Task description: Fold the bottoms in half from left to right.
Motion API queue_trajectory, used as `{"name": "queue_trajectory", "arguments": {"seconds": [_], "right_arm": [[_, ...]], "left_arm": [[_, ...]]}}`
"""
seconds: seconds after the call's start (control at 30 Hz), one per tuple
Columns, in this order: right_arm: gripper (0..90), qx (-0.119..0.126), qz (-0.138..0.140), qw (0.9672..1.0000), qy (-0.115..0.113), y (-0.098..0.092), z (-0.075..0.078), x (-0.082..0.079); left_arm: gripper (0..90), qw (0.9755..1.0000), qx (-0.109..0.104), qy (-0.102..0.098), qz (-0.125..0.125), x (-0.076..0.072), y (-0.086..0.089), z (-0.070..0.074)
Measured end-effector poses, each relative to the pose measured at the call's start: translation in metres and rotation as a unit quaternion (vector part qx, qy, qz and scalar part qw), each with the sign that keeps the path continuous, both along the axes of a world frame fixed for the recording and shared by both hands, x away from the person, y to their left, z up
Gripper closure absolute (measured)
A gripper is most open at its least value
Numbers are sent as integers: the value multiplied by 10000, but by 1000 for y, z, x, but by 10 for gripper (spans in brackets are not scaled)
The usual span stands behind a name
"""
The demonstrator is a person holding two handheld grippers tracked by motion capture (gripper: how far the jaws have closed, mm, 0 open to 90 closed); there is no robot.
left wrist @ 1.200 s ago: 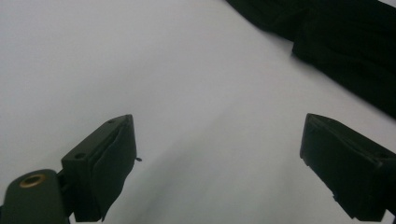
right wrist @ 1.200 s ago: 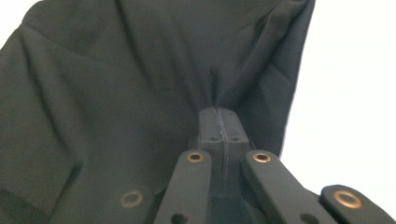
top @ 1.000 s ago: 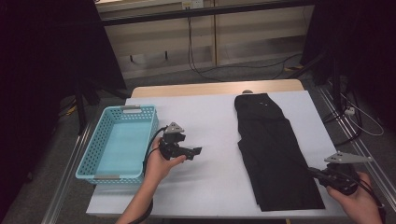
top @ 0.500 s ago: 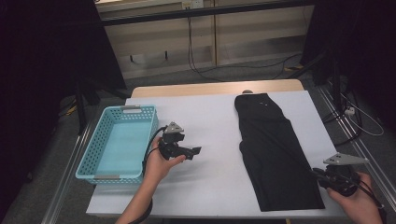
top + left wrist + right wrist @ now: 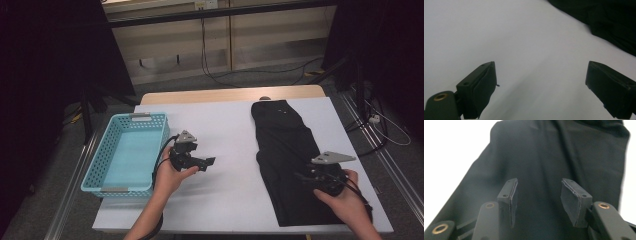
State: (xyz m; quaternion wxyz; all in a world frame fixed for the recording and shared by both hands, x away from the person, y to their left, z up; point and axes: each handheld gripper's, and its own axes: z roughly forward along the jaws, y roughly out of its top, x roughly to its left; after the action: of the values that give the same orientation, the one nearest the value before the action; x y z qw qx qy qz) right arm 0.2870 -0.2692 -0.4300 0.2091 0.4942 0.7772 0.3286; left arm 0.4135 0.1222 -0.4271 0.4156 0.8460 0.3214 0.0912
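Now the right gripper (image 5: 304, 177), low at the frame's right over the black garment (image 5: 290, 150), has just been parting its jaws, nothing pinched between them. Left of centre, beside the blue basket (image 5: 107, 177), the left gripper (image 5: 212, 161) hangs released above the white table (image 5: 225, 125).

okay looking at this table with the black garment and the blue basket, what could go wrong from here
The right gripper hovers over the black garment, its jaws just opened with nothing between them; closing there may pinch only the top layer, so the cloth could unfold. The garment's near end lies close to the table edge and might slide off if tugged. The left gripper is open, far from the cloth.
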Motion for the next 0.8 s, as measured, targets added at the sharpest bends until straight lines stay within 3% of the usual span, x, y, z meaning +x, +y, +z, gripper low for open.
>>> {"name": "queue_trajectory", "arguments": {"seconds": [0.2,0.4,0.63,0.7,0.77,0.8], "right_arm": [[443,27,270,9996,-11,33,-5,18],[466,77,394,9992,0,57,-10,32],[499,-98,732,9972,133,86,-22,38],[539,-229,755,9969,40,90,-26,38],[703,-243,671,9974,5,90,-26,38],[737,-282,666,9974,-13,90,-26,38]], "left_arm": [[100,10000,-20,5,12,0,0,-1],[100,10000,-14,10,20,1,1,0],[100,10000,18,38,-16,1,2,-1],[100,10000,11,49,-11,1,1,-1],[100,10000,15,51,-19,1,1,-2],[100,10000,18,52,-12,1,1,-2]]}}
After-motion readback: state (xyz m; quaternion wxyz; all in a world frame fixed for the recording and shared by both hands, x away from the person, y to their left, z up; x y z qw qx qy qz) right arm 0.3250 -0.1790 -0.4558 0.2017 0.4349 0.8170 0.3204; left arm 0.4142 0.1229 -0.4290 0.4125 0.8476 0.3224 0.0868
